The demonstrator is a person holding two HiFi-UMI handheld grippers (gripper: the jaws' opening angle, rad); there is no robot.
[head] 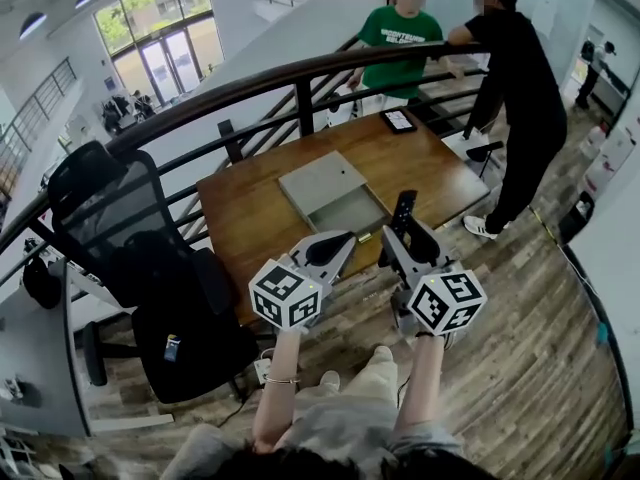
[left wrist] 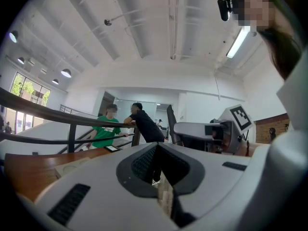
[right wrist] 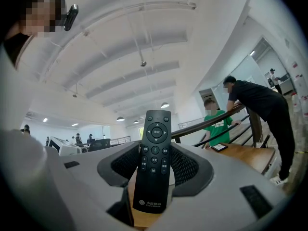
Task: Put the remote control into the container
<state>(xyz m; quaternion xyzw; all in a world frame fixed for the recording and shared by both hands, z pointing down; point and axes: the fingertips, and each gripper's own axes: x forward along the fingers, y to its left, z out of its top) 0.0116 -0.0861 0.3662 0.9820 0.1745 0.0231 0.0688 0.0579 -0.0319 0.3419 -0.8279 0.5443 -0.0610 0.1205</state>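
A black remote control (right wrist: 154,162) stands upright between the jaws of my right gripper (right wrist: 155,179), which is shut on its lower half. In the head view the remote (head: 403,208) sticks up from the right gripper (head: 405,233), held over the front edge of the wooden table (head: 250,218). The container (head: 348,211) is a flat grey box lying open in the middle of the table, its lid (head: 318,180) folded back. My left gripper (head: 335,251) hovers beside the right one, jaws together and holding nothing; in its own view the left gripper (left wrist: 161,177) shows both jaws meeting.
A black office chair (head: 110,218) stands left of the table. A dark railing (head: 300,78) runs behind it. Two people (head: 400,38) (head: 520,88) stand at the far side. A tablet (head: 398,120) and white paper (head: 465,143) lie on the far end.
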